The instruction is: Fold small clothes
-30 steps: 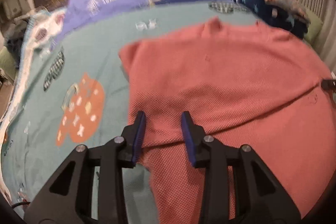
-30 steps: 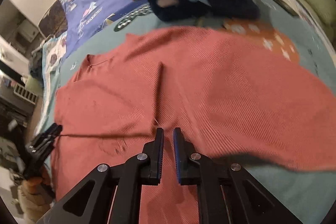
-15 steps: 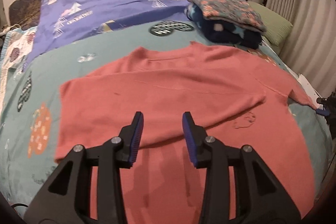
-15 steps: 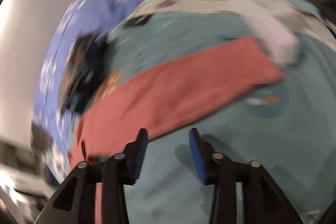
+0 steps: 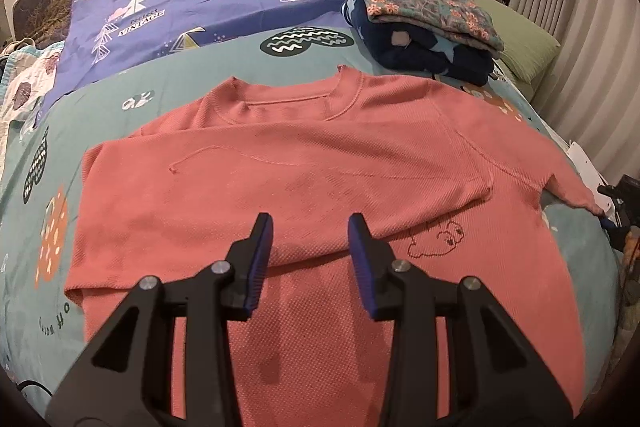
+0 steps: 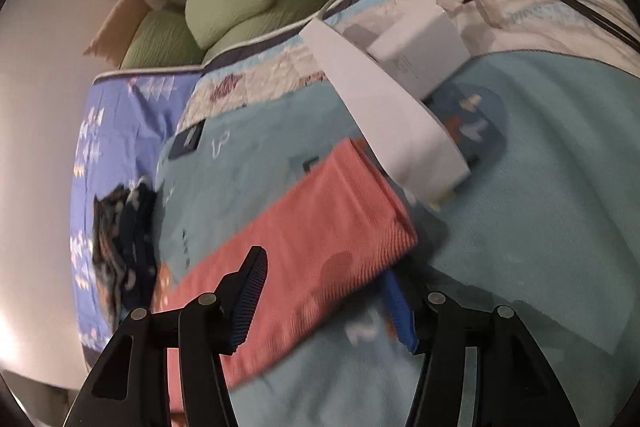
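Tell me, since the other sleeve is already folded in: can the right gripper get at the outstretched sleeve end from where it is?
Probably yes. The right gripper straddles the sleeve cuff with its jaws closing, and nothing covers the cuff; the white paper lies just beyond it.

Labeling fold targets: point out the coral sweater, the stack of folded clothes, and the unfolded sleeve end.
coral sweater [image 5: 320, 163], left wrist view, chest area.
stack of folded clothes [image 5: 424, 27], left wrist view, floral top piece.
sleeve end [image 6: 360, 211], right wrist view, cuff area.
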